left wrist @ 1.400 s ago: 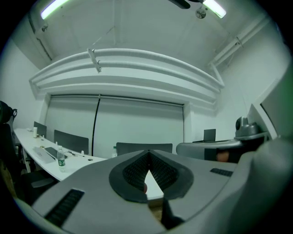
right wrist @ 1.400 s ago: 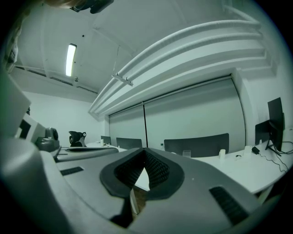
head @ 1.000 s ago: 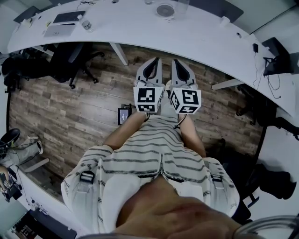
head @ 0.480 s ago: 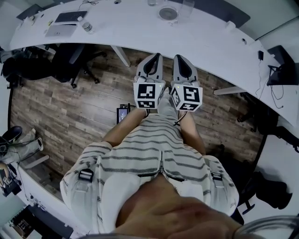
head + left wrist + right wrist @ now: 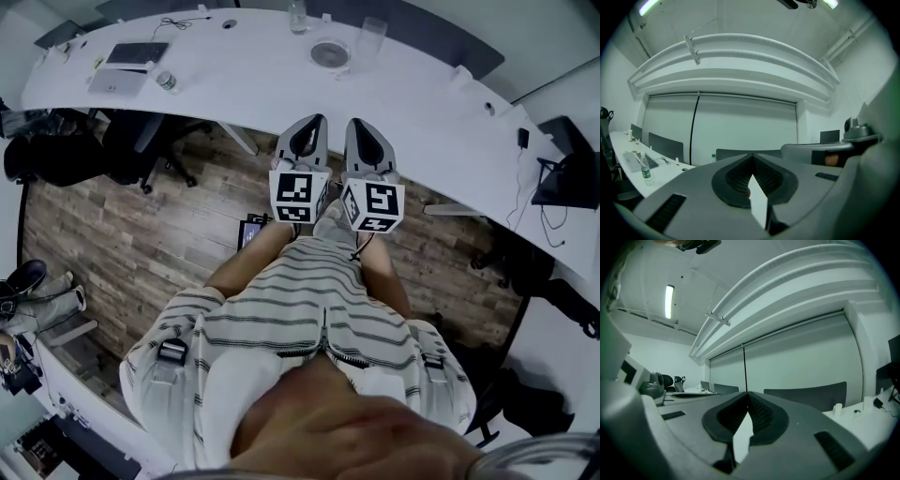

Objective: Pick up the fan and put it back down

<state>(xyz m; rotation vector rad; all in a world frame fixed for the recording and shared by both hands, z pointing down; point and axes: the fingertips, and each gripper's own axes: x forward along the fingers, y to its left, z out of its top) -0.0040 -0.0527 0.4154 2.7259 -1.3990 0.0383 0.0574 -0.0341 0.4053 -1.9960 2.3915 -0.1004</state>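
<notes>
Fan point(image 5: 330, 52): round, sitting on the curved white surface point(image 5: 253, 89) toward its far side. It is at about 12 o'clock from both grippers, well apart from them and untouched. A clear cup point(image 5: 370, 36) stands near it at its 2 o'clock. A second clear vessel point(image 5: 297, 14) is at its 11 o'clock (glass or bottle, cannot tell).

Left gripper point(image 5: 311, 127) and right gripper point(image 5: 362, 127): side by side and level over the wooden floor point(image 5: 141, 234), tips close to the surface's near edge, pointing to 12. Left fingers point(image 5: 693, 197) are pressed together at the tips, nothing between. Right fingers point(image 5: 811, 427) are likewise pressed together and empty.

Further out, at 10 o'clock on the surface: a laptop point(image 5: 138, 52) and a water bottle point(image 5: 169, 82). A dark office chair point(image 5: 141, 141) sits under that edge. The person holding both grippers wears a striped shirt point(image 5: 309, 300).
</notes>
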